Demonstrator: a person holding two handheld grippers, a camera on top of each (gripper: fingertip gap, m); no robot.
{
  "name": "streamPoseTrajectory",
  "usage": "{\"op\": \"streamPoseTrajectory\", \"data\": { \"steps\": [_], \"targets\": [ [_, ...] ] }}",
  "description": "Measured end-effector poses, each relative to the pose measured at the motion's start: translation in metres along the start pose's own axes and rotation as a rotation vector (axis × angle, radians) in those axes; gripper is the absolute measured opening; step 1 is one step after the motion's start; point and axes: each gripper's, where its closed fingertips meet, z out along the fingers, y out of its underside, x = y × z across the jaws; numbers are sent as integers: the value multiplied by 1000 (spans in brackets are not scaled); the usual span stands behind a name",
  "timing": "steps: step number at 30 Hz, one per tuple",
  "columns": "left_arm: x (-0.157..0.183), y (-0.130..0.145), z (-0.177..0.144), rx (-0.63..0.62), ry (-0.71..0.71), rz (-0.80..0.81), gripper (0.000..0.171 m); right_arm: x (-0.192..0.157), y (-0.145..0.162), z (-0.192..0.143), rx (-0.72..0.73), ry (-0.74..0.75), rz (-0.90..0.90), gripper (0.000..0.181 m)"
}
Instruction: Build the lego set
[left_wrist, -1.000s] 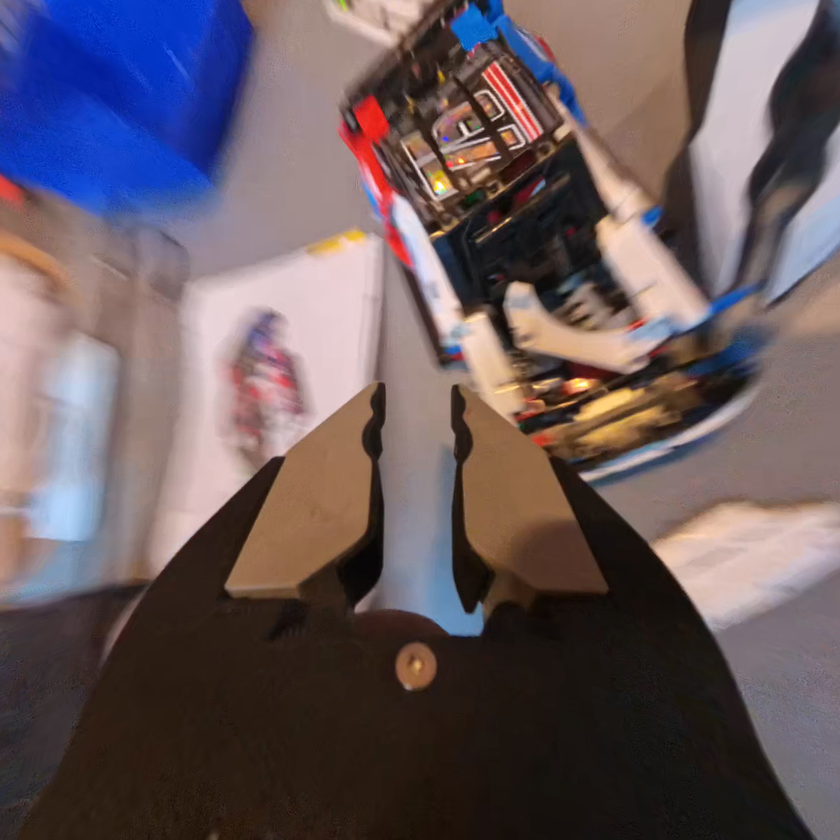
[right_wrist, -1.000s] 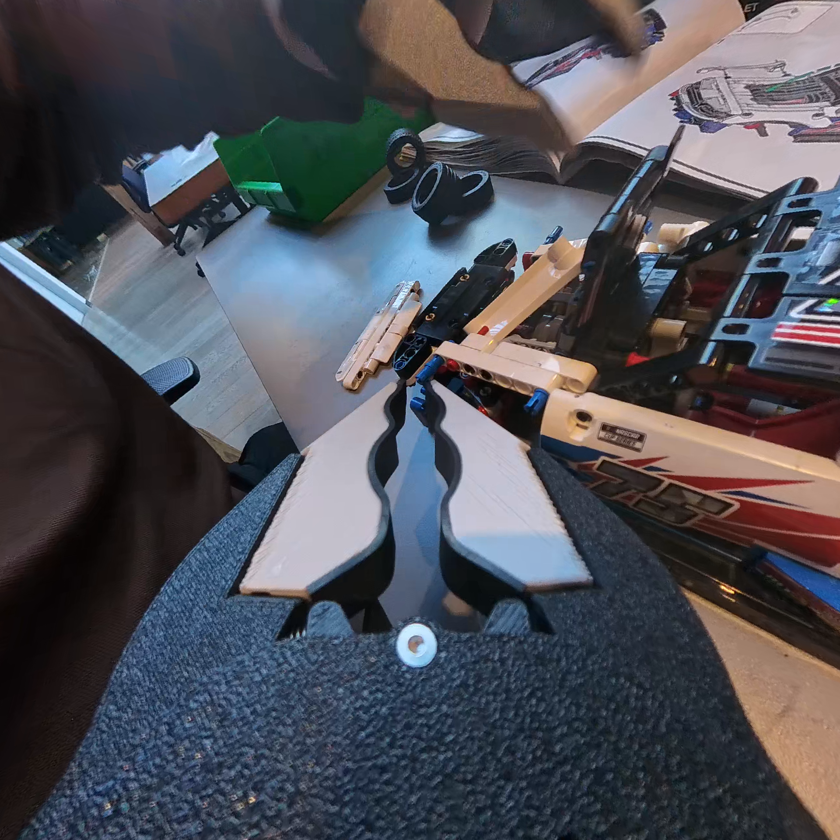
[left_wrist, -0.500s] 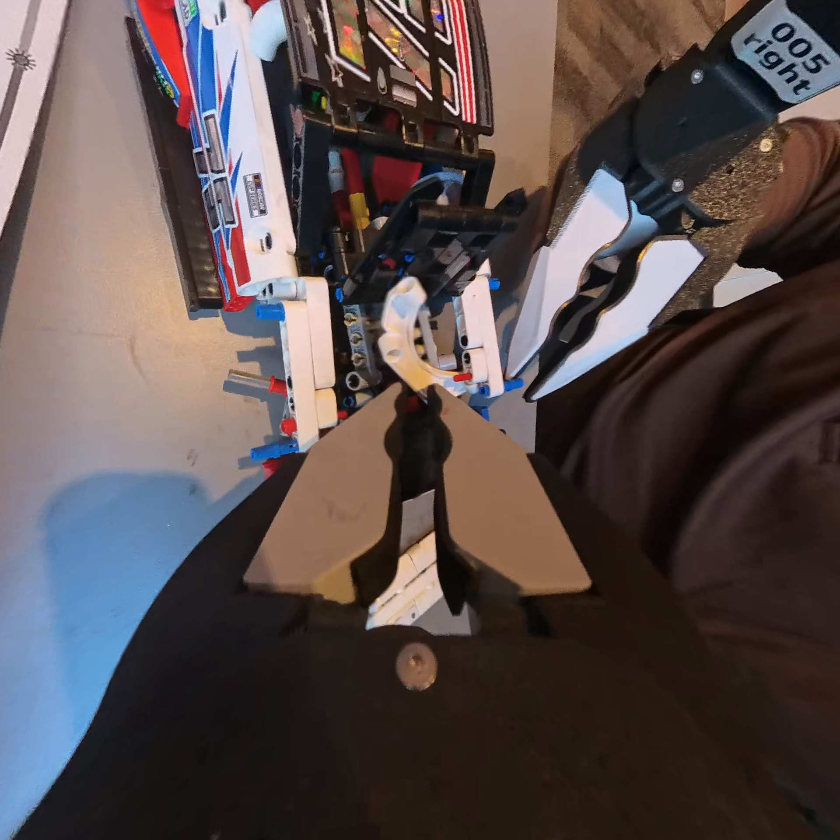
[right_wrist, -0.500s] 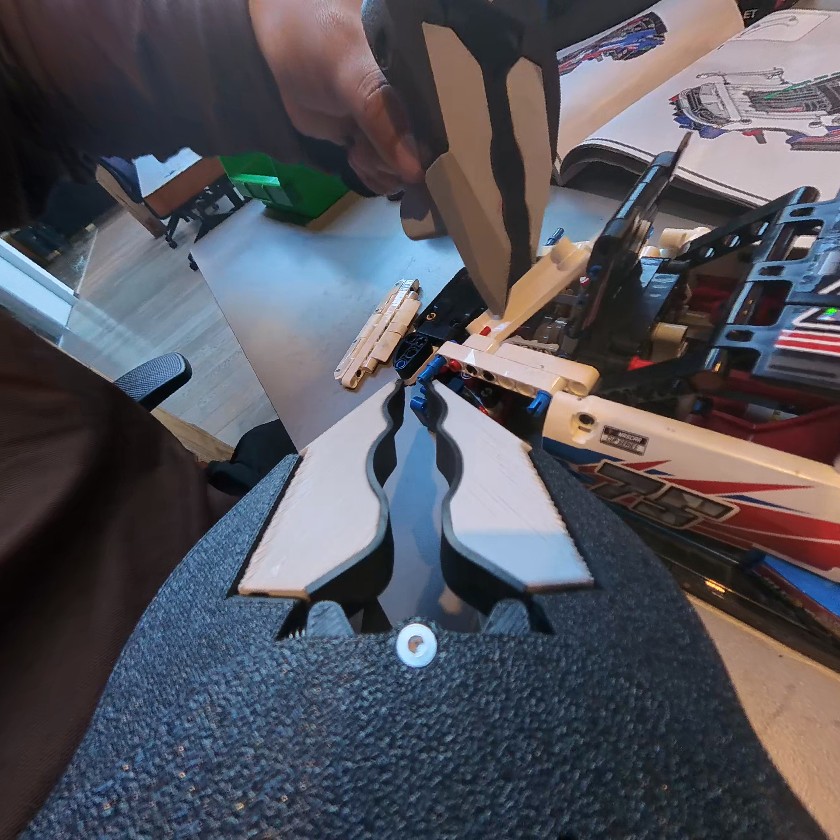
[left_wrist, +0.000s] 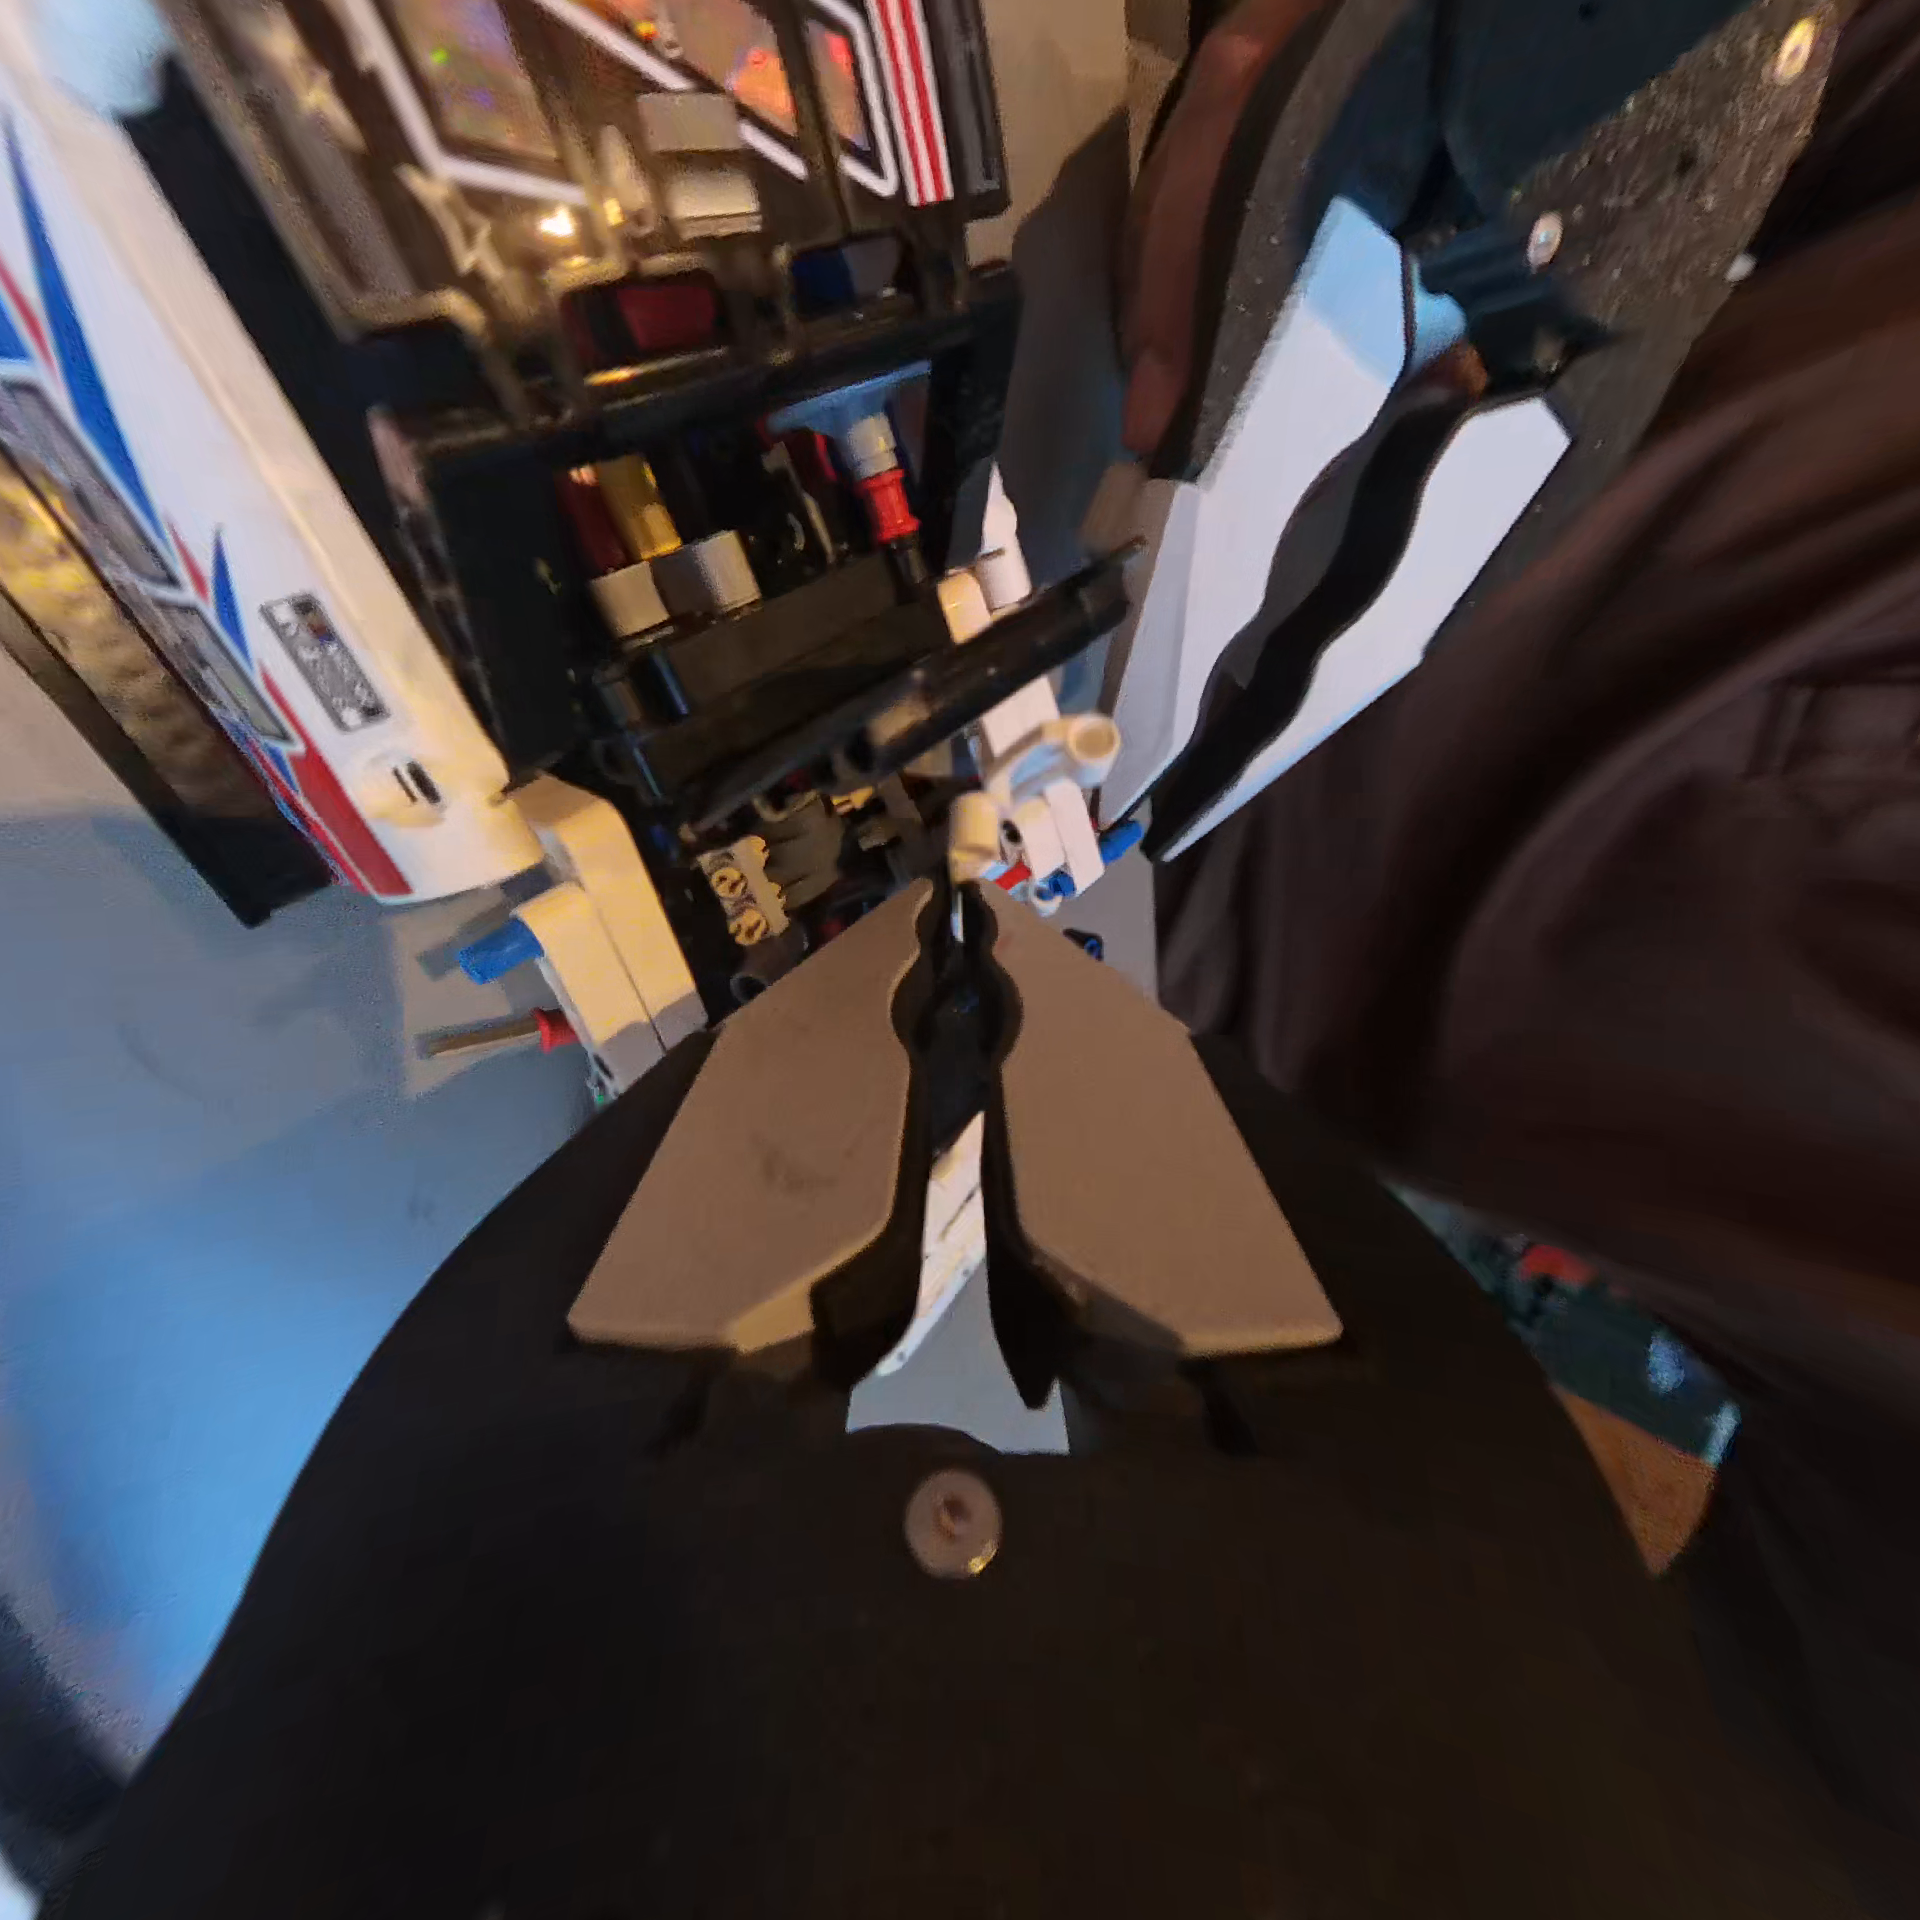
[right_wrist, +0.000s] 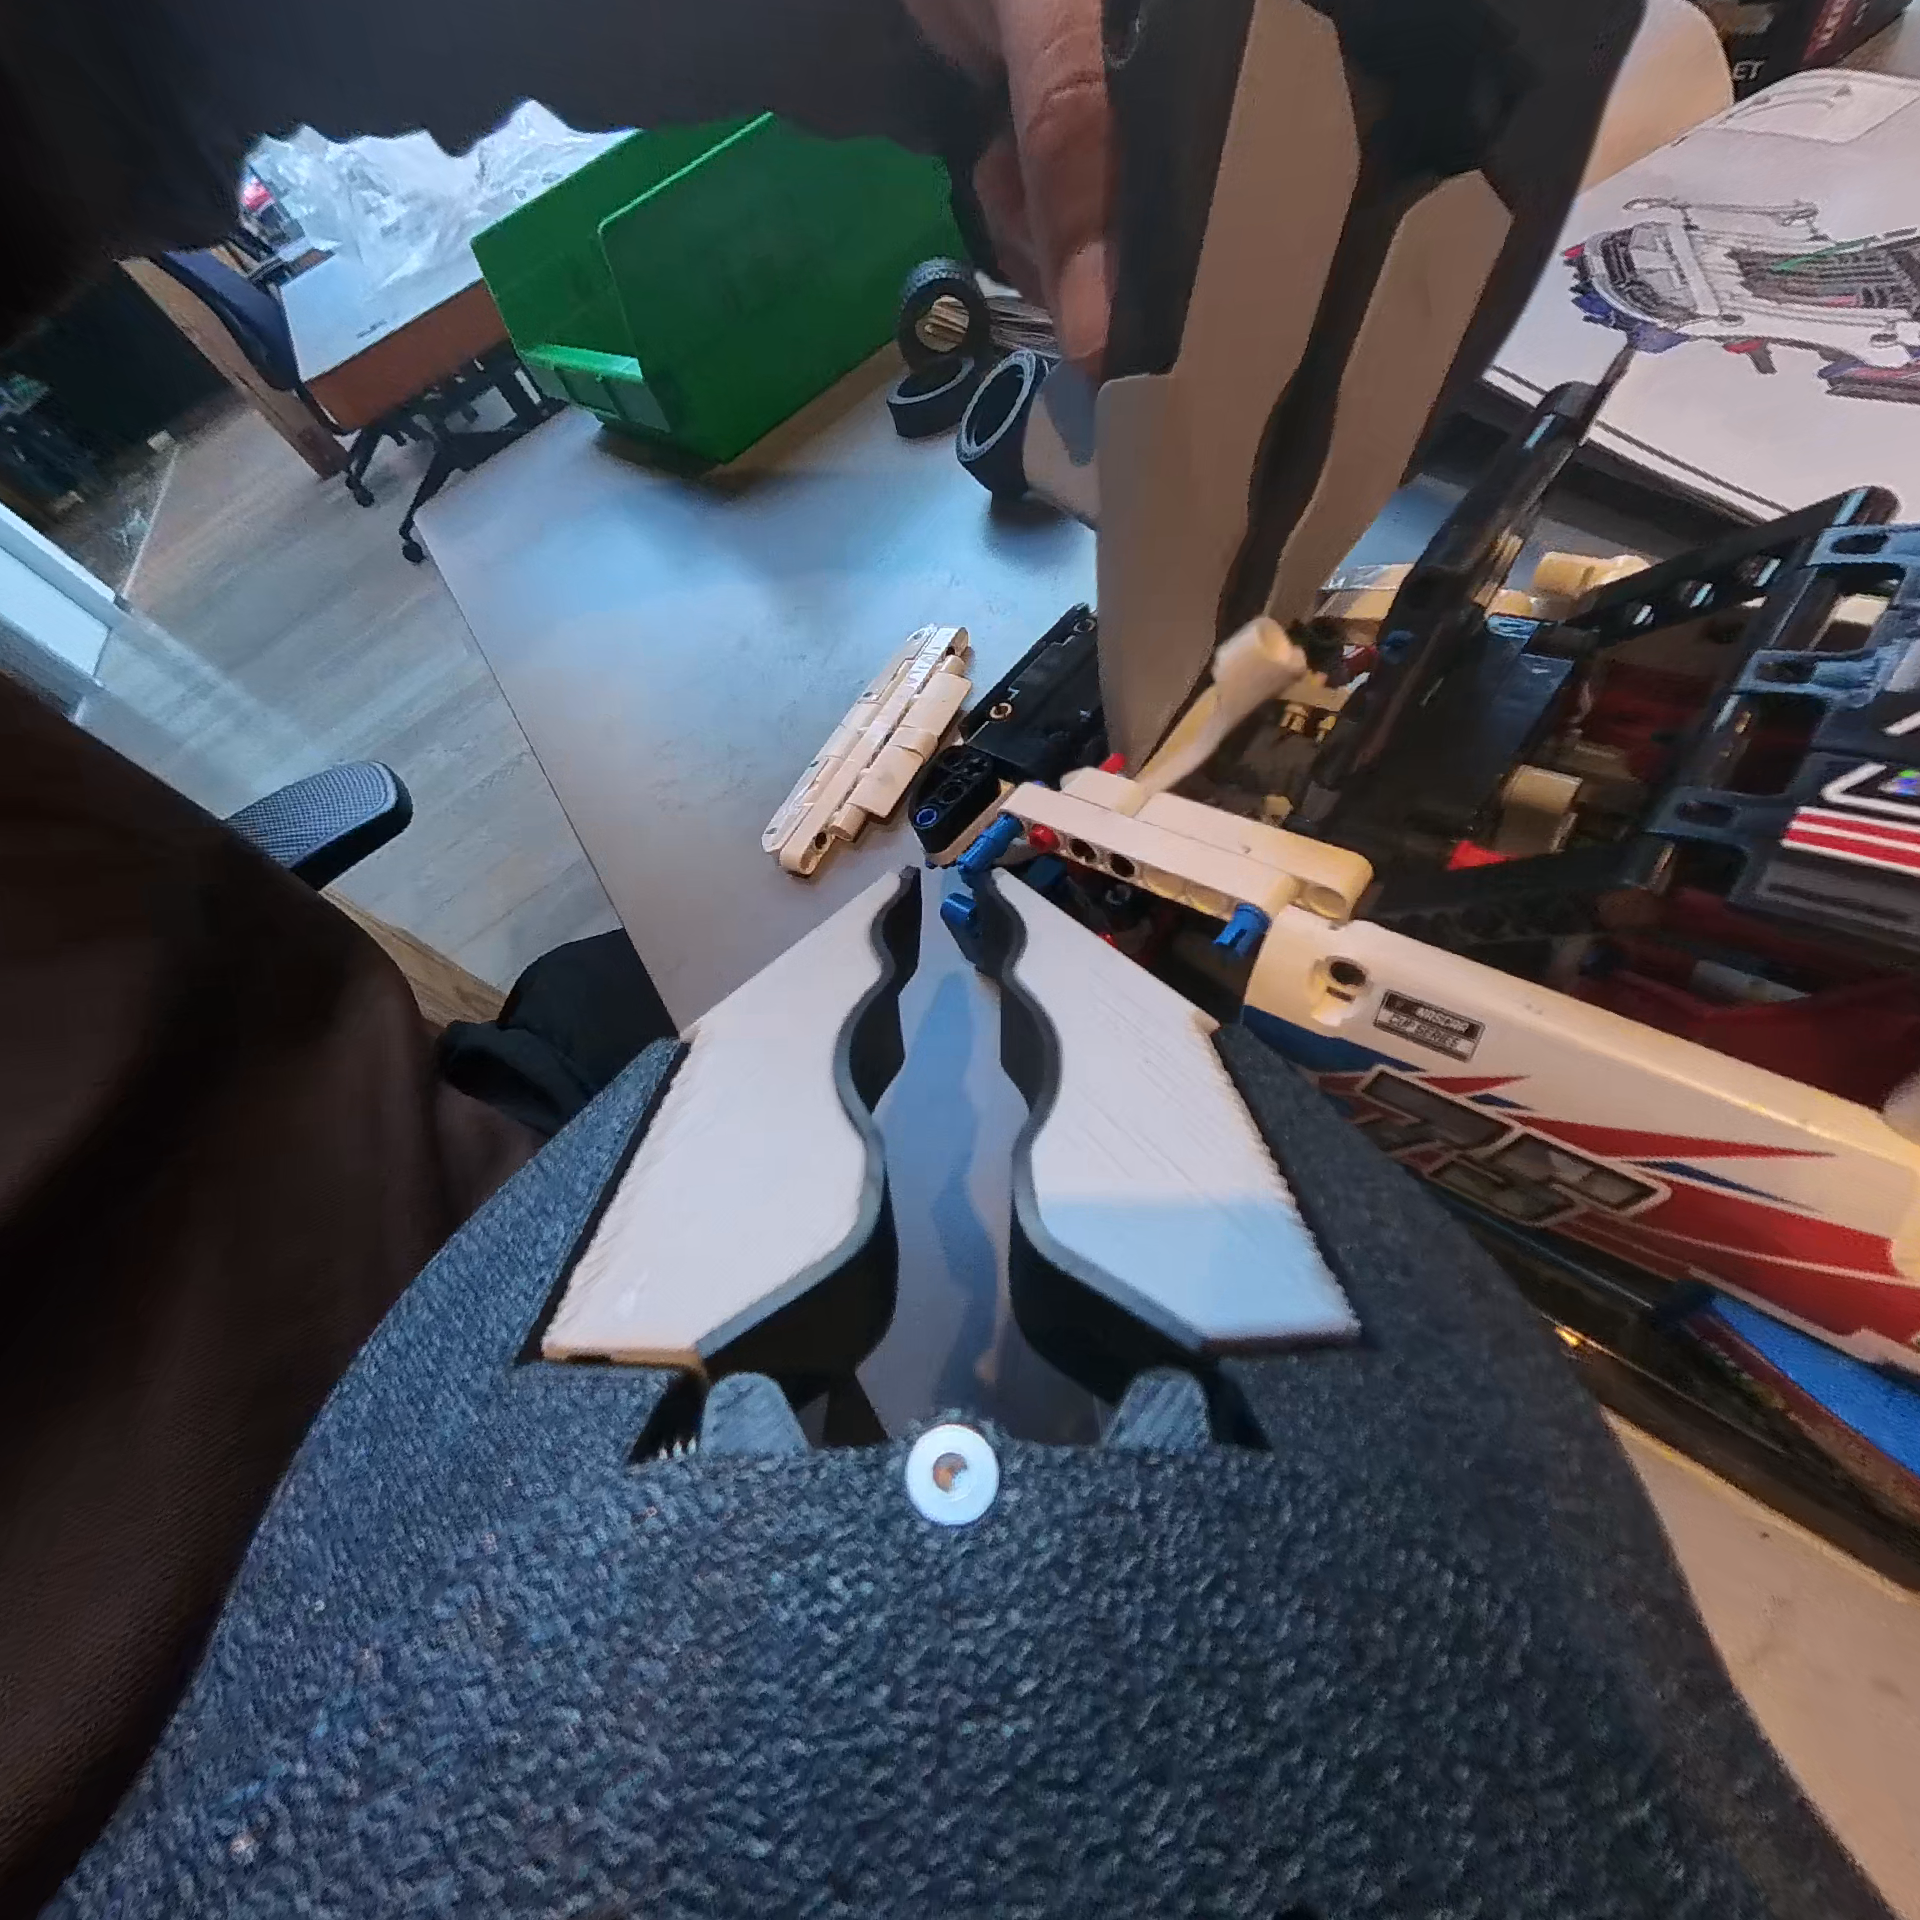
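Note:
The Lego race car (right_wrist: 1558, 1122) lies on the grey table, its white side panel (left_wrist: 343, 665) at the left of the left wrist view. A white curved piece (right_wrist: 1236, 681) stands up at the car's front end. My left gripper (left_wrist: 958, 899) comes down from above, one of its fingers (right_wrist: 1174, 468) beside that piece, and is shut on the piece's lower end (left_wrist: 971, 831). My right gripper (right_wrist: 953, 883) is nearly shut with a narrow gap, its tips at a blue pin (right_wrist: 961, 909) on the car's front corner. I cannot tell if it pinches the pin. It also shows in the left wrist view (left_wrist: 1132, 840).
A loose white assembly (right_wrist: 883, 748) and a black piece (right_wrist: 977, 790) lie just left of the car's front. Black tyres (right_wrist: 987, 405) and a green bin (right_wrist: 717, 291) stand farther back. The open instruction booklet (right_wrist: 1714, 312) lies behind the car. The table edge (right_wrist: 520, 748) runs along the left. The grippers' ends are close to 4 cm from one another.
My left gripper swung from the booklet side down to the car's front and closed its fingers on the white curved piece. The right gripper has not moved.

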Motion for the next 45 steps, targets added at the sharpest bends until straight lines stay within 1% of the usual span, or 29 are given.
{"op": "streamPoseTrajectory", "data": {
  "steps": [4, 7, 10, 13, 15, 18, 19, 21, 24, 26, 28, 30, 31, 33, 34, 35, 36, 37, 38, 39, 40, 41, 42, 43, 44, 45],
  "targets": [
    [1, -1, -4, -27, -62, 128, 0, 0, 3, 4, -18, -21, 27, 12],
    [2, -3, -7, -61, -96, 169, 1, -2, 6, 7, -39, -21, 17, 12],
    [-5, -4, -13, -83, -149, 178, 7, -3, 7, 9, -52, -3, -16, 13],
    [-8, -10, -17, -11, -153, 158, 0, -5, 8, 10, -58, 4, -30, 13],
    [-9, -11, -18, 14, -150, 149, 3, -5, 8, 10, -59, 12, -41, 13],
    [-12, -19, -19, 78, -182, 152, 8, -4, 8, 11, -63, 19, -42, 14],
    [-9, -17, -21, 80, -177, 149, 11, -4, 8, 11, -65, 18, -42, 15],
    [-8, -14, -29, 109, -214, 144, 16, -4, 9, 8, -70, 30, -52, 17],
    [-13, -1, -53, 192, -349, 101, 22, -1, 7, -4, -58, 77, -100, 19],
    [-11, 17, -68, 248, -449, 52, 31, 2, 6, -12, -62, 115, -149, 19],
    [-1, 40, -76, 289, -549, 52, 34, 6, 7, -16, -86, 150, -202, 19],
    [13, 67, -74, 315, -620, 36, 35, 6, 7, -17, -96, 160, -227, 19],
    [17, 81, -70, 332, -643, 3, 35, 4, 7, -17, -96, 153, -227, 19],
    [27, 105, -50, 373, -624, -61, 43, -1, 7, -16, -92, 130, -220, 20],
    [32, 111, -39, 403, -615, -59, 46, -5, 7, -15, -92, 118, -218, 19],
    [37, 113, -29, 441, -614, -18, 46, -8, 8, -14, -93, 107, -221, 20],
    [44, 113, -17, 462, -609, 56, 44, -13, 9, -12, -96, 95, -229, 20],
    [47, 115, -7, 458, -633, 135, 41, -18, 10, -9, -100, 79, -241, 21],
    [45, 118, 0, 430, -685, 205, 42, -23, 12, -6, -106, 60, -251, 21],
    [40, 122, 5, 376, -733, 266, 43, -29, 14, -2, -114, 44, -260, 22],
    [35, 124, 6, 330, -777, 325, 47, -33, 17, 1, -124, 33, -268, 22],
    [32, 123, 8, 301, -800, 387, 47, -37, 19, 5, -136, 24, -274, 23],
    [29, 123, 8, 265, -825, 441, 41, -42, 22, 7, -146, 16, -281, 23],
    [24, 122, 5, 232, -869, 487, 42, -45, 24, 10, -155, 13, -289, 23],
    [21, 121, 4, 204, -888, 531, 44, -47, 26, 11, -163, 13, -297, 23],
    [21, 121, 8, 181, -875, 567, 48, -49, 28, 13, -171, 15, -304, 23]
  ]
}}
